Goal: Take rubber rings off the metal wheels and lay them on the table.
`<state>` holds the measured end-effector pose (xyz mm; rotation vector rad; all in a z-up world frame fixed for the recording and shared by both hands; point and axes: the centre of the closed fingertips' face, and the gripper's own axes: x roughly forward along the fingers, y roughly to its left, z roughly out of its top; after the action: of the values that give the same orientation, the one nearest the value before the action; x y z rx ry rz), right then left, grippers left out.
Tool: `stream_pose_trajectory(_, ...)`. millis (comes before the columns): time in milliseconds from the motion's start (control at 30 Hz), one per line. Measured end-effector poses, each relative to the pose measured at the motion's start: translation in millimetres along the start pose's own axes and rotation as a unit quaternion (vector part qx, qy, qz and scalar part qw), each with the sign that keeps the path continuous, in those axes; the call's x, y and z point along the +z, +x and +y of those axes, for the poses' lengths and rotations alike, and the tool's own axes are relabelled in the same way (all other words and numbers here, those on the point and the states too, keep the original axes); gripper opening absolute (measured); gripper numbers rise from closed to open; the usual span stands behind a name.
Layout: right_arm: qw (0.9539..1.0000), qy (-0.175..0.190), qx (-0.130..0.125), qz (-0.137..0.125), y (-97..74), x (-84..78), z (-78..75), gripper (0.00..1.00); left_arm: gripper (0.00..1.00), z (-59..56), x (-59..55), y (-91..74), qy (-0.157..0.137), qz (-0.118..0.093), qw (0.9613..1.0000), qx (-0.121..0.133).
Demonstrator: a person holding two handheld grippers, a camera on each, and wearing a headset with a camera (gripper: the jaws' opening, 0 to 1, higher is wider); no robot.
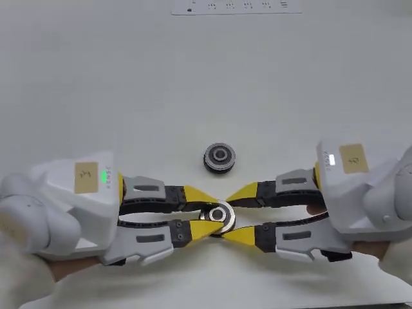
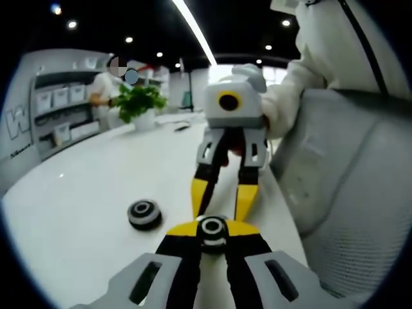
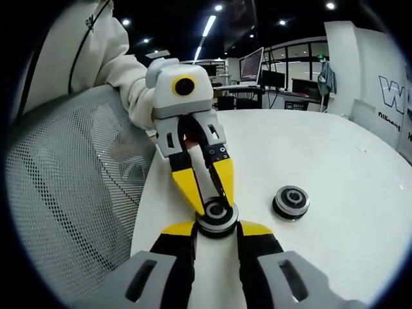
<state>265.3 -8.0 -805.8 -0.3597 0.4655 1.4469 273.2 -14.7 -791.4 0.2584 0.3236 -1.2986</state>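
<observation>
Here, the left gripper (image 1: pixel 205 214) and the right gripper (image 1: pixel 233 215) are both pinching one shiny round metal wheel (image 1: pixel 217 217) from opposite sides, yellow tips narrowed against it; a second, dark-rimmed wheel (image 1: pixel 219 158) is lying flat on the smooth white table (image 1: pixel 129 84) just beyond.

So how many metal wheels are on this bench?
2. The gripped wheel sits between the left tool and right tool tips; the free wheel lies on the table just beyond them.
</observation>
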Motion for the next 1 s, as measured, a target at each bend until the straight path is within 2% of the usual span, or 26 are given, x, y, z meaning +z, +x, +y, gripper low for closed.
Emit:
stream_pose_trajectory(500, 0.9999, -0.002, -0.004, 0.013, -3.9, -2.7, -1.9, 0.18, 0.14, -0.9, 0.4, 0.8, 0.003, -0.002, 1.0, 0.001)
stream_pose_trajectory(633, 0.9998, -0.001, -0.007, 0.02, -5.9, -5.4, -3.7, 0.12, 0.14, -0.5, 0.2, 0.6, 0.004, -0.002, 1.0, 0.002)
stream_pose_trajectory(833, 0.9996, -0.006, -0.01, 0.024, -4.9, -5.6, -5.7, 0.11, 0.14, -0.1, -0.1, 0.4, 0.005, -0.003, 1.0, 0.002)
stream_pose_trajectory(867, 0.9993, -0.011, -0.018, 0.03, -5.4, -7.6, -9.3, 0.08, 0.14, 0.0, -0.3, 0.3, 0.005, -0.003, 1.0, 0.002)
stream_pose_trajectory(900, 0.9993, -0.009, -0.023, 0.029, -5.8, -7.0, -12.0, 0.03, 0.14, 0.1, -0.3, 0.3, 0.005, -0.003, 1.0, 0.002)
stream_pose_trajectory(1000, 0.9994, 0.003, -0.02, 0.028, -4.8, -7.2, -11.3, 0.03, 0.14, 0.0, -0.4, 0.4, 0.006, -0.003, 1.0, 0.002)
